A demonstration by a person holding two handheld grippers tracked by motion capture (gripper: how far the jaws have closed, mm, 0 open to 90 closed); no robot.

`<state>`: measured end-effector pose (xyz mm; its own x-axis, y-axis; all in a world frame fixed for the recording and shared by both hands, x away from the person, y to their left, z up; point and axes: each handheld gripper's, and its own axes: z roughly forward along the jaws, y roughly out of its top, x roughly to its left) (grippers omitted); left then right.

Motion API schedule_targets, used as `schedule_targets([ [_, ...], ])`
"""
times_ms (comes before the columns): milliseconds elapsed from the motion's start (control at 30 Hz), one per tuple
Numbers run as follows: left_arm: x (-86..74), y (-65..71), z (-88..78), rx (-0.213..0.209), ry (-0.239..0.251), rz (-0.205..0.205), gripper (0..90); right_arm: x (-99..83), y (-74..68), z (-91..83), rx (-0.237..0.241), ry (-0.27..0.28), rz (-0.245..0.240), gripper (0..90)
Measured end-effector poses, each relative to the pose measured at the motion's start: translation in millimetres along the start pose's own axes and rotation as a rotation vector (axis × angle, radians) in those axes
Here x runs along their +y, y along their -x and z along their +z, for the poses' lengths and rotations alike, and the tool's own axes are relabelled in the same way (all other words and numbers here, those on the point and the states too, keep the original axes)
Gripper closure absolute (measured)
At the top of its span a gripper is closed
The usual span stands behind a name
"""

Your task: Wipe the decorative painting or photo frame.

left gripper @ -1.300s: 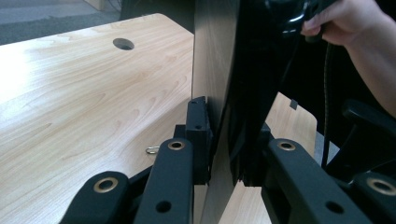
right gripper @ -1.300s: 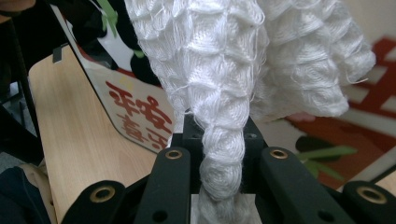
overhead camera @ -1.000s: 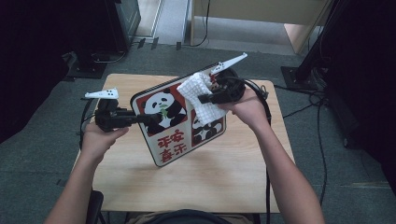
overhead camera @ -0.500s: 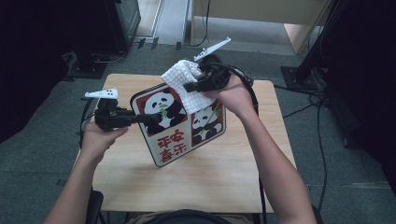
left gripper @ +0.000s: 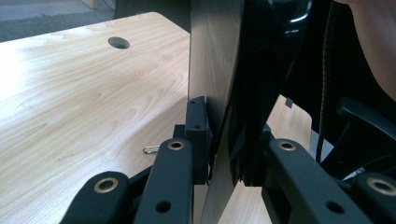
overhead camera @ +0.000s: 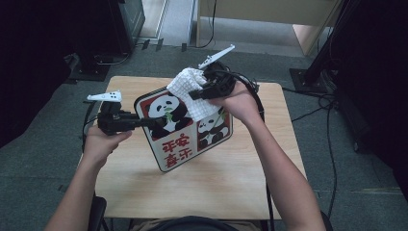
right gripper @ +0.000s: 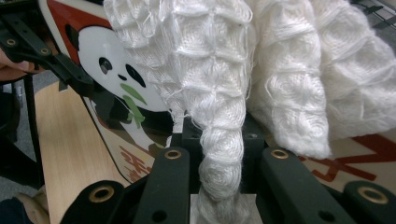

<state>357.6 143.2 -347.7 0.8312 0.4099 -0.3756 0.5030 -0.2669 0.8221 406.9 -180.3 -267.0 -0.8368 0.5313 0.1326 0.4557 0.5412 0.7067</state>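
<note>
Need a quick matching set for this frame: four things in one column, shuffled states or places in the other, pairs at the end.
Things:
1. square panda-print board with red border
2. white waffle-weave cloth
3. light wooden table
4. left gripper

States or places:
A. bunched between the right gripper's fingers, lying against the board's top
B. clamped on the board's left edge
C. held tilted above the tabletop
D. beneath everything, a round hole showing in the left gripper view

Pairs: 1-C, 2-A, 3-D, 4-B

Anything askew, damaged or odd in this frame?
Nothing stands out. The panda tray is tilted only because the left claw grips its edge, while the right claw presses the white cloth on it.
</note>
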Motion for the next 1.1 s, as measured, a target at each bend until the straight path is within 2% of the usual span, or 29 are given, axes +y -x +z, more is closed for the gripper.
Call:
schedule_targets([
  [900, -0.5, 0.2, -0.3, -0.002, 0.001, 0.002, 77.7, -34.2, 1.2, 21.7, 0.032, -0.01, 0.012, 78.7],
  [1100, -0.5, 0.4, -0.3, -0.003, 0.001, 0.004, 77.6, -41.1, 2.5, 25.2, 0.046, 0.007, 0.014, 78.6],
])
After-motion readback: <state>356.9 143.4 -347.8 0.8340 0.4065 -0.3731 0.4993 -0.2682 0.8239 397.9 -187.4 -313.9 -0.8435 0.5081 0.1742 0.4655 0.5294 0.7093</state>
